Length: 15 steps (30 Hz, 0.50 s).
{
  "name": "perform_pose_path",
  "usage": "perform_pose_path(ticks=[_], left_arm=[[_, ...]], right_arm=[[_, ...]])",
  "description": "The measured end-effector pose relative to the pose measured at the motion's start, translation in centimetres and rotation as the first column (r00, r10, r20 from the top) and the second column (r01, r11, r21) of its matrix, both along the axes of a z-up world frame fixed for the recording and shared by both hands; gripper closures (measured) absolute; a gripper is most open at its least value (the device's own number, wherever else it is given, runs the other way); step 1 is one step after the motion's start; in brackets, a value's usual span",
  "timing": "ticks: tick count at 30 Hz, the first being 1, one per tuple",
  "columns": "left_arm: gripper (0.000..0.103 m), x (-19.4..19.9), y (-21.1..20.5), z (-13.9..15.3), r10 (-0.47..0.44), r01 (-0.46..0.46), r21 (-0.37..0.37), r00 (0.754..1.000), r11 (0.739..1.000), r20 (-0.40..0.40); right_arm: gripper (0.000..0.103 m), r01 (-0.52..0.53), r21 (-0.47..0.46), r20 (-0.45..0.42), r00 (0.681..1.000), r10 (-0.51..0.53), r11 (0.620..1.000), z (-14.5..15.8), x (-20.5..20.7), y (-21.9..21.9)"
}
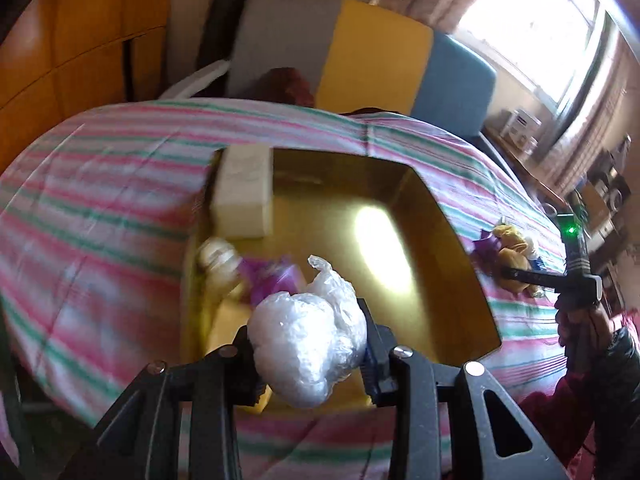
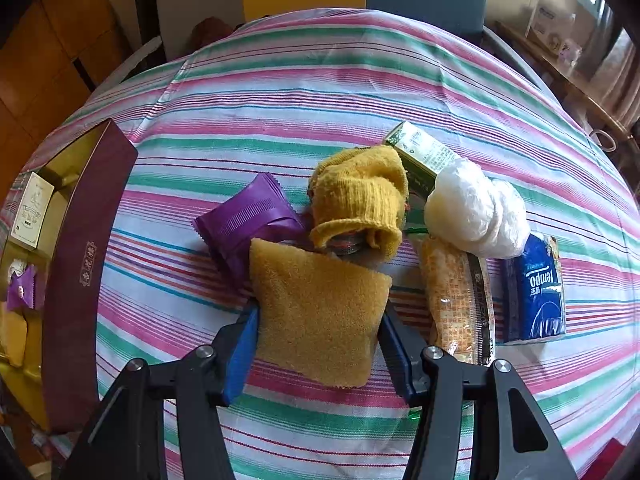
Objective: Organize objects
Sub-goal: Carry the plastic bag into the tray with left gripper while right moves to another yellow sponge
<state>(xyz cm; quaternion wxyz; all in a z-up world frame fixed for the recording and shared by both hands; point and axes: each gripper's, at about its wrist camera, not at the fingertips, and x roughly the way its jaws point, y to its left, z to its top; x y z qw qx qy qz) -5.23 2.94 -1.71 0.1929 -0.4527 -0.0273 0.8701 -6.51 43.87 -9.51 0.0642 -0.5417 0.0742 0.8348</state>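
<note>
My left gripper (image 1: 308,344) is shut on a white crumpled plastic bag (image 1: 308,340), held over the near end of a gold-lined box (image 1: 448,248). The box holds a white carton (image 1: 244,192), a purple packet (image 1: 272,280) and a pale round item (image 1: 218,260). My right gripper (image 2: 320,320) is shut on a tan sponge cloth (image 2: 320,312), low over the striped cloth. Beyond it lie a purple packet (image 2: 248,220), a yellow knitted cloth (image 2: 360,196), a green carton (image 2: 420,152), a white plastic bag (image 2: 476,208), a snack packet (image 2: 456,300) and a blue tissue pack (image 2: 536,288).
The box's maroon side (image 2: 84,264) stands at the left in the right wrist view. The striped cloth (image 2: 320,80) covers the surface. A grey, yellow and blue headboard (image 1: 360,52) stands behind. The other gripper and hand (image 1: 580,272) show at the right in the left wrist view.
</note>
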Motion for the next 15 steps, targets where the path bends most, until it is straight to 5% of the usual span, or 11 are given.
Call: perform_pose_path(ticks=[9, 15], left_arm=[[0.066, -10.5, 5.8, -2.1, -0.030, 0.030, -0.004, 0.995, 1.000, 0.093], [0.061, -16.0, 7.0, -5.1, 0.032, -0.019, -0.115, 0.992, 0.993, 0.118]], right_arm=[[0.046, -0.005, 0.002, 0.000, 1.000, 0.005, 1.000, 0.0, 0.1, 0.0], [0.046, -0.014, 0.008, 0.002, 1.000, 0.014, 1.000, 0.1, 0.2, 0.1]])
